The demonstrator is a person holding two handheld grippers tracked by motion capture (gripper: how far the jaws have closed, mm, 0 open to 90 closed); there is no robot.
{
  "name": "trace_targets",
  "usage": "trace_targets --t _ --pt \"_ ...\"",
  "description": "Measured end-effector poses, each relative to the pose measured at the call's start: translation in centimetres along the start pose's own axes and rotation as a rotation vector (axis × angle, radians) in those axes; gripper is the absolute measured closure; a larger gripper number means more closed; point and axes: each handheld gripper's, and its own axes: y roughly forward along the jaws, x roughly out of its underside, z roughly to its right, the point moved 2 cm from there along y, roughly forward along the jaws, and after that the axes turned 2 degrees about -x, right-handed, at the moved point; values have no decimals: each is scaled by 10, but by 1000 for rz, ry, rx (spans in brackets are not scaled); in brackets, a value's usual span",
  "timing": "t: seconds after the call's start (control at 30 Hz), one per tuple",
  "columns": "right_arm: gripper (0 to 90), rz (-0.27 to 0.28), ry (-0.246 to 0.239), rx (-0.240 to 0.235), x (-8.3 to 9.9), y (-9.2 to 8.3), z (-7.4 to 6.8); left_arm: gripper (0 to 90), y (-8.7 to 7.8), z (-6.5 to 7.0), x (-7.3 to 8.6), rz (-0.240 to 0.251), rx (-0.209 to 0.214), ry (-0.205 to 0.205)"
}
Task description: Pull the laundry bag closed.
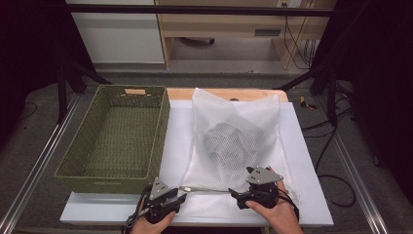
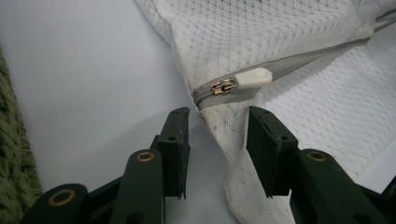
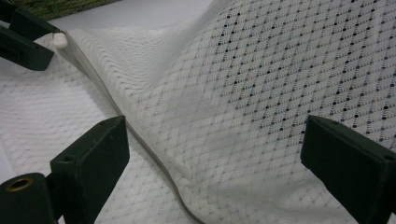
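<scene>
The white mesh laundry bag lies flat on the bench, just right of the green woven basket, with a dark bundle of cloth showing through its middle. Its zipper runs along the near hem, between my two hands. My left gripper sits at the zipper's left end; its jaws straddle the corner of mesh just below the white pull tab without pressing on it — released, though partly narrowed. I judge this placing is meant to take the corner or the tab so the zip can be worked. My right gripper rests farther along the same hem, its jaws standing wide around a raised fold of mesh, gripping nothing. That hand looks set to pin the fabric — a brace against the pull. The basket stands empty beside the bag.
</scene>
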Motion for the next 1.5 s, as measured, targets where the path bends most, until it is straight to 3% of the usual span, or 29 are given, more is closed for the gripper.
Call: trace_targets --t 0.1,0.4,0.63,0.87,1.5 --pt "81 -2 -1 0 0 0 0 599 1 -1 0 -1 16 -30" --pt "82 -8 -6 1 1 1 0 641 1 -3 0 7 32 -57" --pt "85 -10 -4 1 0 1 -1 752 2 -3 0 17 27 -56" --pt "90 -7 -7 -4 -1 1 -3 851 -2 2 -4 78 15 -42" --pt "73 0 -41 -35 -11 5 -17 870 -6 6 -7 91 14 -35"
